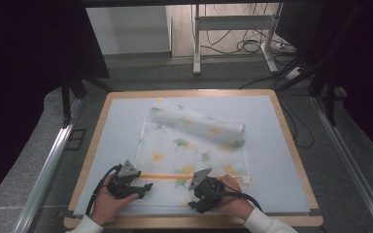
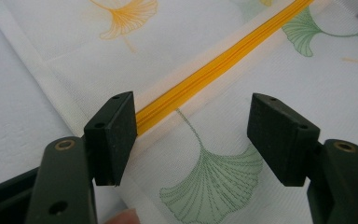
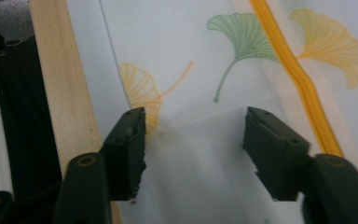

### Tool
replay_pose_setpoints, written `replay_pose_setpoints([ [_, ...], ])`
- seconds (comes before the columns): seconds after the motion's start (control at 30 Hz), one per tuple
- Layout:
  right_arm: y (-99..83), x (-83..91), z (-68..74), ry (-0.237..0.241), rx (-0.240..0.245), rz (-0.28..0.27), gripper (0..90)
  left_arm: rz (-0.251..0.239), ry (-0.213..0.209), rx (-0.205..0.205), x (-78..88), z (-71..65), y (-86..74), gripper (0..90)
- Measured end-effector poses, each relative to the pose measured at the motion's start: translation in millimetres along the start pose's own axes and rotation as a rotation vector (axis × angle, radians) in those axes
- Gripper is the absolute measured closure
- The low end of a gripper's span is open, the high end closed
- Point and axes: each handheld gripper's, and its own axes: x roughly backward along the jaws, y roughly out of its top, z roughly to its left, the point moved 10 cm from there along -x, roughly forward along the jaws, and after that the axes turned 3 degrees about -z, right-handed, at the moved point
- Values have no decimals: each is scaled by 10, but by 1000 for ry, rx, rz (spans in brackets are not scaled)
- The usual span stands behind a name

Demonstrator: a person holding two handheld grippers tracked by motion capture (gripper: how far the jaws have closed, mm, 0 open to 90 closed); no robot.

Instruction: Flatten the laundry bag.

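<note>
Wood-rimmed desk (image 1: 291,145) with a pale blue mat (image 1: 272,160) fills the middle of the high view, grey floor around it, cables and a white metal stand at the back. Left hand (image 1: 108,204) comes in from the bottom edge, white sleeve, holding the left tongs (image 1: 145,188) at the near left corner of a white mesh zip bag (image 1: 194,145) printed with green and orange ginkgo leaves. In the left gripper view those tongs stand spread wide, nothing pinched: the left pad sits right at the end of the orange zipper (image 2: 214,70), at the bag's white edge band, and the right pad hangs over a green leaf print; cannot tell if either pad touches the fabric. Bag lies flat on the mat near the middle of the desk, its far end rolled up into a tube that runs slantwise, its near edge close to the person. Zipper runs across the bag's near part, from the left tongs toward the right hand. Right hand (image 1: 233,196) holds the right tongs (image 1: 194,200) just beside the bag's near right part. In the right gripper view they are spread too, nothing between the pads but flat fabric, an orange leaf by the left pad, the zipper past the right pad, the desk's wooden rim at far left.
</note>
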Motion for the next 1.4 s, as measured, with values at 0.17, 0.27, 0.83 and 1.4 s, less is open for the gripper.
replay_pose_setpoints([
  [0.17, -2, 22, -60, -7, -35, -10, 588, 1, 0, -1, -4, -4, -2, 330],
  [0.27, -1, 32, -82, -14, -59, -11, 703, 2, 1, -2, -4, -5, -3, 329],
  [0.83, 35, 97, -5, 46, -103, -114, 889, -29, 6, -1, 35, -1, 36, 322],
  [1.4, -79, 248, 322, 71, -38, -107, 888, -25, 0, -13, 26, -14, 40, 320],
])
